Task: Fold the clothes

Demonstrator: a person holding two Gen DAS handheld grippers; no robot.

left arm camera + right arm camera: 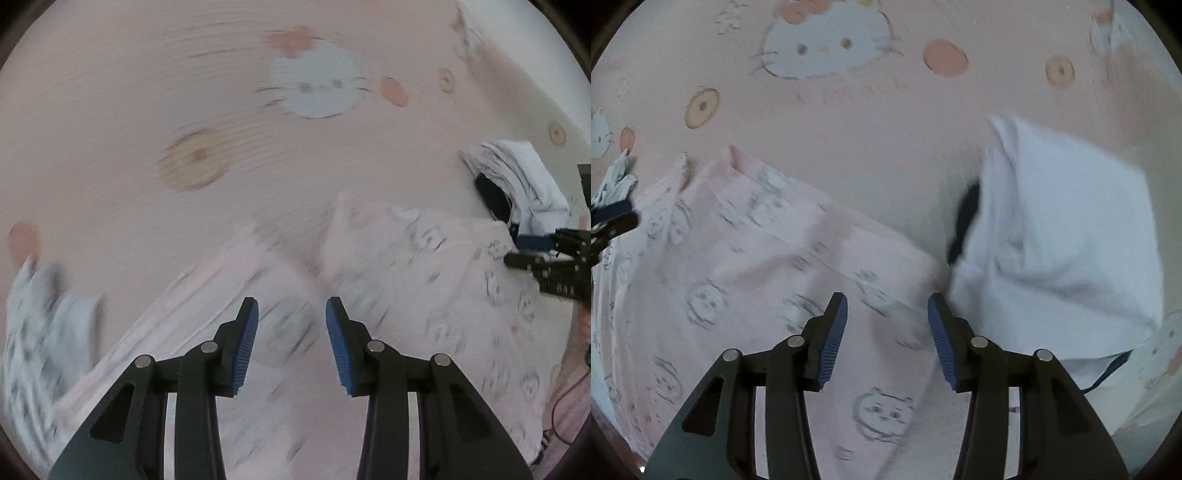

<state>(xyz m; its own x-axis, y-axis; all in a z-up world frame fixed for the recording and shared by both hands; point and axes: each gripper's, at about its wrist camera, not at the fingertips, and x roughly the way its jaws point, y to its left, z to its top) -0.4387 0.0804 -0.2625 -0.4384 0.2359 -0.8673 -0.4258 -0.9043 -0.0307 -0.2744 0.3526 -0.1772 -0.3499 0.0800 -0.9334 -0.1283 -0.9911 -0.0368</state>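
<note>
both tongs are spread and hold nothing: the left tongs (291,343) hang over the near part of the pink garment (406,314), and the right tongs (886,339) hang over its right border, beside the white garment (1063,236). the pink garment, printed with small cat faces, lies flat on the bed sheet (147,110), a pink sheet with big cat heads and doughnuts; it lies straight ahead of and under both tongs. in the right wrist view its far edge runs on a slant from upper left down to the right, so its long axis seems to lie across the line of the tongs rather than along it, though blur in the left view makes this hard to confirm. the right tongs look nearer its right border, which touches or nearly touches the white garment; the left tongs look nearer its left part. a grey patterned cloth (40,332) lies off to the left, apart from the pink one. my guess is that the next grip calls for each tongs to drop onto the edge nearest it, and the risk on the right is catching the white garment along with the pink.
</note>
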